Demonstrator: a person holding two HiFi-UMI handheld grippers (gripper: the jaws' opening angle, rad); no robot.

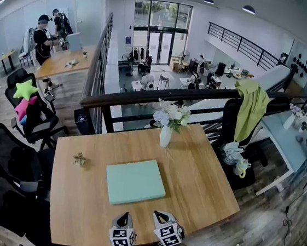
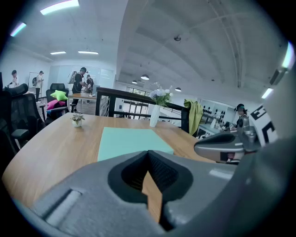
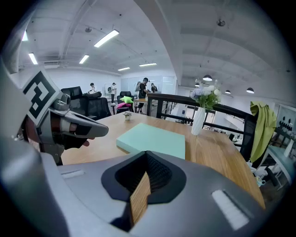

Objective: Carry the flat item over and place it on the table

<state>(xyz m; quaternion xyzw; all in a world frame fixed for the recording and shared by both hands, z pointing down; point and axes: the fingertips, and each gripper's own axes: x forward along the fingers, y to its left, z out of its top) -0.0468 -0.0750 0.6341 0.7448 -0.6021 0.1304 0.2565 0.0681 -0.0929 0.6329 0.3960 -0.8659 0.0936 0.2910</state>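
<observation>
A flat mint-green pad (image 1: 135, 181) lies on the wooden table (image 1: 202, 175), a little toward its near edge; it also shows as the pad (image 2: 132, 140) in the left gripper view and the pad (image 3: 152, 141) in the right gripper view. My left gripper (image 1: 124, 219) and right gripper (image 1: 160, 218) hover side by side at the table's near edge, just short of the pad and apart from it. The left gripper (image 2: 149, 173) has its jaws shut with nothing between them. The right gripper (image 3: 147, 176) is shut and empty too.
A white vase of flowers (image 1: 166, 133) stands at the far edge of the table, a tiny potted plant (image 1: 79, 160) at the left. Black office chairs (image 1: 27, 116) crowd the left side. A black railing (image 1: 161, 101) runs behind the table. People stand at a far desk (image 1: 66, 63).
</observation>
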